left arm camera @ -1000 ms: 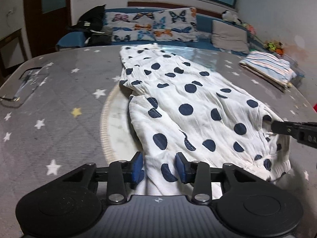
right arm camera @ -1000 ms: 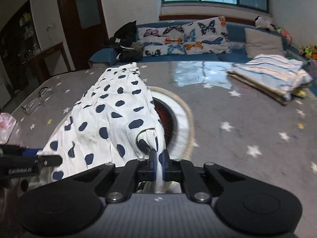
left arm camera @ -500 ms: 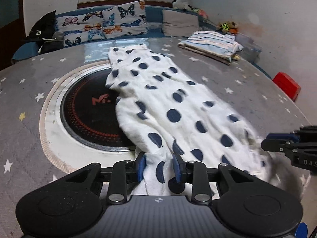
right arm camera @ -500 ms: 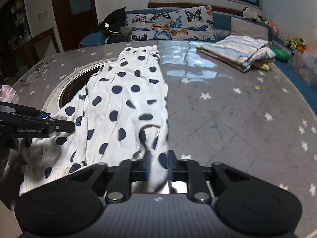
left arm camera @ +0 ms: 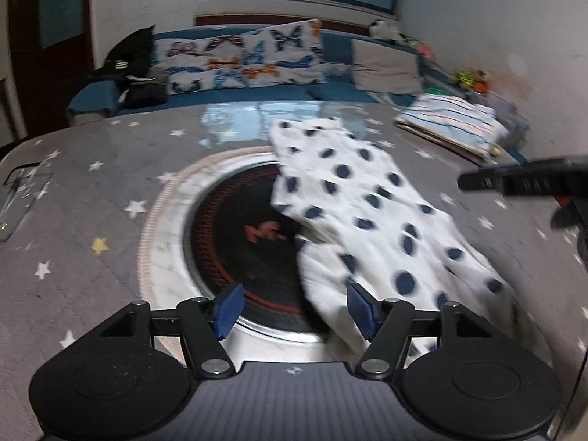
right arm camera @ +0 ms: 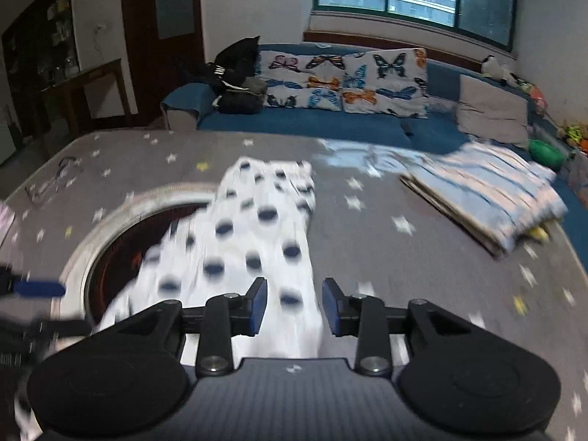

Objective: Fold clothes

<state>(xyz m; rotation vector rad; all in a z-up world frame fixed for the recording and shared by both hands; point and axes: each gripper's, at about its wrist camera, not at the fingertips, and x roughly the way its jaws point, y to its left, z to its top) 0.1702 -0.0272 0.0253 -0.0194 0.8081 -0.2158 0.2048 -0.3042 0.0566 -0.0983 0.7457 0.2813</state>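
Note:
A white garment with dark blue dots (left arm camera: 371, 217) lies lengthwise on the grey star-patterned table, partly over the round black insert (left arm camera: 242, 242). It also shows in the right wrist view (right arm camera: 253, 242). My left gripper (left arm camera: 296, 310) is open; the cloth's near end lies by its right pad, not clamped. My right gripper (right arm camera: 294, 307) is open just above the garment's near end. The right gripper also shows in the left wrist view as a dark bar (left arm camera: 522, 180). The left gripper's blue pad shows at the left edge of the right wrist view (right arm camera: 36, 288).
A folded striped pile (right arm camera: 488, 202) sits on the table's far right, also in the left wrist view (left arm camera: 455, 128). A clear item (left arm camera: 22, 191) lies at the left edge. A blue sofa with butterfly cushions (right arm camera: 341, 81) and a black bag (right arm camera: 235, 73) stands behind the table.
Both grippers have let go of the garment and opened wide. The cloth has been dragged right, uncovering the round insert, and now lies flat. Both views are motion-blurred.

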